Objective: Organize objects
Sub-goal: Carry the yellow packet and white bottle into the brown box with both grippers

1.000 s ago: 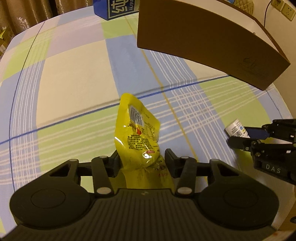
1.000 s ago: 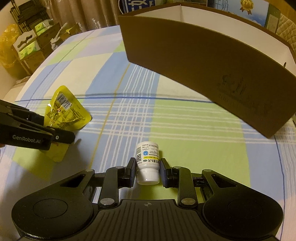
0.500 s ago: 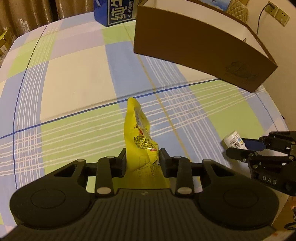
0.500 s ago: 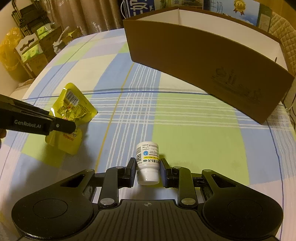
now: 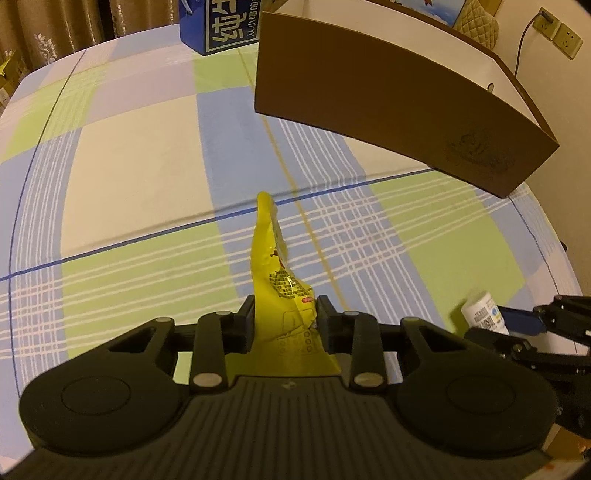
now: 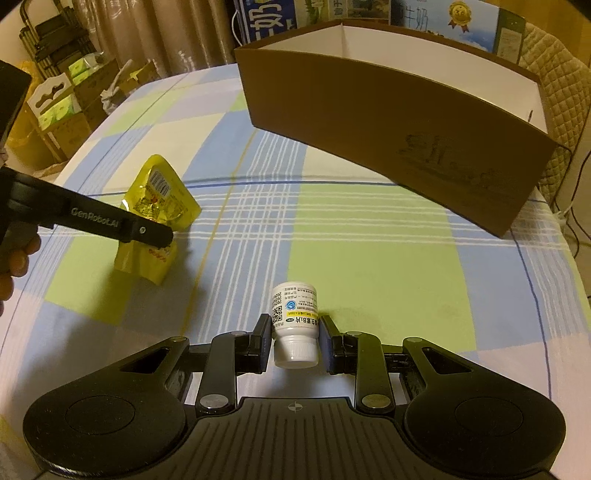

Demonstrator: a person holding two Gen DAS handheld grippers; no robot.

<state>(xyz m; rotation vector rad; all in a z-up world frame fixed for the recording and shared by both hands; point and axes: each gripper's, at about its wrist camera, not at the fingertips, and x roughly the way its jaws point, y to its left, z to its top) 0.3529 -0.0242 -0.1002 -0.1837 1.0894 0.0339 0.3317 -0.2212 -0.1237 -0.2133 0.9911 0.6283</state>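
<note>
The jaws of the left gripper are clamped on a yellow snack pouch, which is pinched edge-on between the pads and lifted clear of the checked tablecloth. In the right wrist view the same pouch is seen at the left, held up in the black fingers marked with white lettering, with part of a hand visible at the frame edge behind them. Further right, the jaws of the right gripper are closed against the sides of a small white pill bottle, which is gripped with its cap end toward the camera, above the table. Beyond both, toward the far right of the table, a large brown cardboard box with a white interior is stood open-topped. A blue printed carton is seen behind the box's left corner.
</note>
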